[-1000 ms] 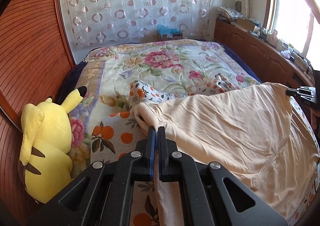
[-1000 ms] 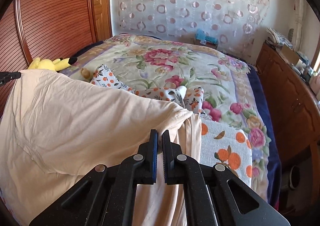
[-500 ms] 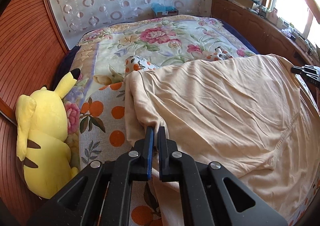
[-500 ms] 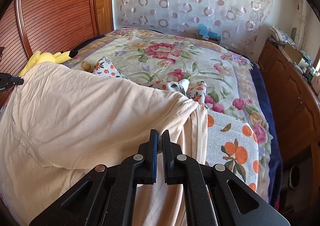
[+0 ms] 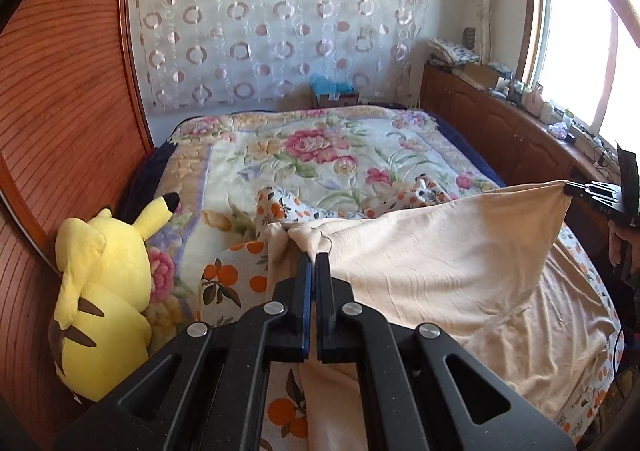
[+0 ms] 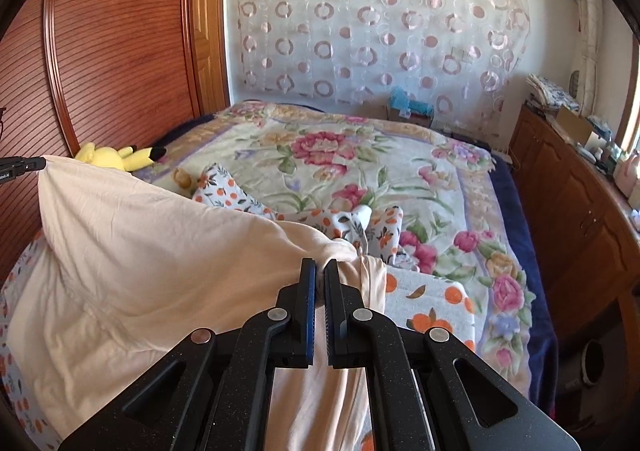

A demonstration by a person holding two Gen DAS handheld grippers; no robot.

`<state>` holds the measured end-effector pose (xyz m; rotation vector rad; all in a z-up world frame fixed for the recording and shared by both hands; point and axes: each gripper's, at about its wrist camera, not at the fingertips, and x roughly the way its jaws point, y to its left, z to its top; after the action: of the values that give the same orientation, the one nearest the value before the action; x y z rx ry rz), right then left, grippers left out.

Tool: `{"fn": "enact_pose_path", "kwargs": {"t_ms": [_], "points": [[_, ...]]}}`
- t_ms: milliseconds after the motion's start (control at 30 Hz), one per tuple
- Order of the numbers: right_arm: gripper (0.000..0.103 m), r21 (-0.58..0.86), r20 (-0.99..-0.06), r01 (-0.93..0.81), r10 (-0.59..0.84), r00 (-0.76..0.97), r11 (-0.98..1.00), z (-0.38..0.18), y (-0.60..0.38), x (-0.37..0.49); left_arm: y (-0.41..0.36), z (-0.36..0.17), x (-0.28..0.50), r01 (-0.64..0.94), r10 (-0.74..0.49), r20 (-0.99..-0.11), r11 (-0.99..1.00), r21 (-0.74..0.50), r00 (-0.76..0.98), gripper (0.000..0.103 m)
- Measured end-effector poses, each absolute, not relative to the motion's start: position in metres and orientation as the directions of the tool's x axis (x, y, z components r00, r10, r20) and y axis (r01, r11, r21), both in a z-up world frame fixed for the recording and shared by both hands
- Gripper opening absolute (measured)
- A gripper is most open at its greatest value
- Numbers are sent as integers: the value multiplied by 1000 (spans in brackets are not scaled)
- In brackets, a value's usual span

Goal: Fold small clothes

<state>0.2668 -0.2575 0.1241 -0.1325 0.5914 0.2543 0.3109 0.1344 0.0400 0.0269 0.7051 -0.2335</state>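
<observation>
Since half a second ago we have lifted both pinched corners: the peach cotton garment [image 5: 432, 275] lay low over the bed then, and now its held edge hangs taut in the air, with more of the room showing above it. We read this as raising the far edge to carry it over for a fold; no fold is laid yet.

Left to right. Yellow plush toy with black-tipped ears [image 5: 100, 287] sits by the ribbed wooden wall, well apart from the cloth. Left gripper [image 5: 313, 256]: tongs closed narrow, a bunched corner of the garment clamped at the tips. Behind it, a crumpled white orange-print cloth [image 5: 288, 207] lies on the floral bedspread [image 5: 320, 147]. Right gripper [image 6: 320, 265]: tongs likewise shut tight on the opposite corner; in the left view it shows small at the far right, cloth pulled to a point there.

Garment: upper edge lifted, lower part draped on the orange-print sheet [image 6: 432, 307] at the near end of the bed. Long axis runs side to side between our two grippers, across the bed's width; free part trails down toward us.
</observation>
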Motion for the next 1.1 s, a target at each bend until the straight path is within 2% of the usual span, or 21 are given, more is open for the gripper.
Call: {"fn": "enact_pose_path", "kwargs": {"t_ms": [333,600,733,967,1100], "points": [[3,-85,-460,-278,210,863,957,156,-262,169,132,91,254,239,-222,-551,970,-42,805,2],[3,-127,-372,-279,215,903,952,177,-276,65,146,121,178,255,-253,-483,965,-63,838,2],[3,-129,-375,-282,217,901,951,163,-284,21,154,87,151,243,-258,-525,965,-100,811,2],[3,-37,-548,-282,216,808,959,59,-287,5,164,-26,139,160,-263,-667,964,-213,697,2],[3,4,-604,-284,228,764,959,18,-284,13,159,-56,132,143,-269,-696,961,-235,665,2]]}}
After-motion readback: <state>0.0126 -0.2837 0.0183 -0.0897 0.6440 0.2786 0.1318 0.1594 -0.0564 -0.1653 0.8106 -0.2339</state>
